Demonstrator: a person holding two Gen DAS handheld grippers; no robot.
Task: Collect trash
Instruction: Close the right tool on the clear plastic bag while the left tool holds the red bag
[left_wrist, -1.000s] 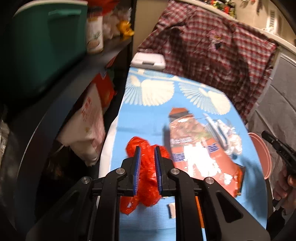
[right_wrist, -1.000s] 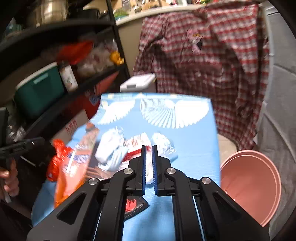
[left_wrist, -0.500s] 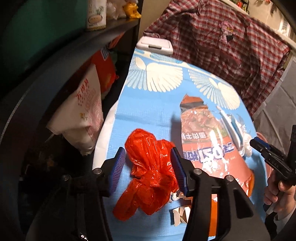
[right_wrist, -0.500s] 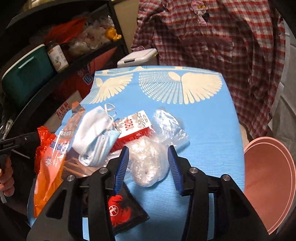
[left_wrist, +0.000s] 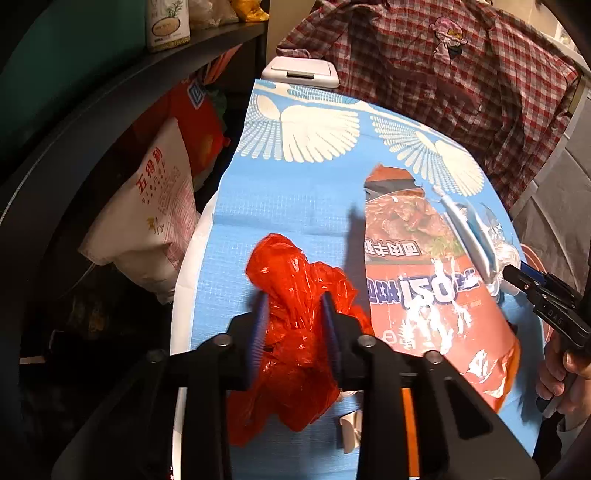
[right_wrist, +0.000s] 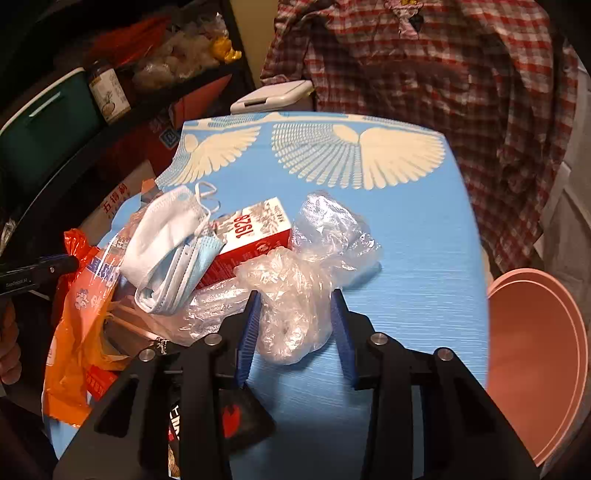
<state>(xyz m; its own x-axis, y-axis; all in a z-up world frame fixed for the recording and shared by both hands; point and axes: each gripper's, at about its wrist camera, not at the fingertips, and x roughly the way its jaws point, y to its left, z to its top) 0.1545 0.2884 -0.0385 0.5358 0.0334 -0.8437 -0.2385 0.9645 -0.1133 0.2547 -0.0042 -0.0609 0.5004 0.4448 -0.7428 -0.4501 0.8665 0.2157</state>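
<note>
Trash lies on a blue table cover (left_wrist: 295, 199) with white wing prints. My left gripper (left_wrist: 293, 306) is open, its jaws on either side of a crumpled red plastic bag (left_wrist: 295, 295). An orange noodle wrapper (left_wrist: 424, 288) lies right of it. My right gripper (right_wrist: 295, 306) is open around a crumpled clear plastic bag (right_wrist: 291, 295). Behind it lie a red-and-white carton (right_wrist: 255, 236), face masks (right_wrist: 166, 243) and the orange wrapper (right_wrist: 77, 314). A pink bin (right_wrist: 535, 350) stands at the right below the table edge.
A black shelf unit (left_wrist: 110, 92) with a green cooler (right_wrist: 44, 129), a jar (right_wrist: 109, 96) and bags lines the left side. A plaid shirt (right_wrist: 443, 74) hangs behind the table. A white lidded box (left_wrist: 299, 70) sits at the far end.
Both grippers opened from shut and came down and forward. The left now straddles the red bag and the right straddles the clear plastic bag.
</note>
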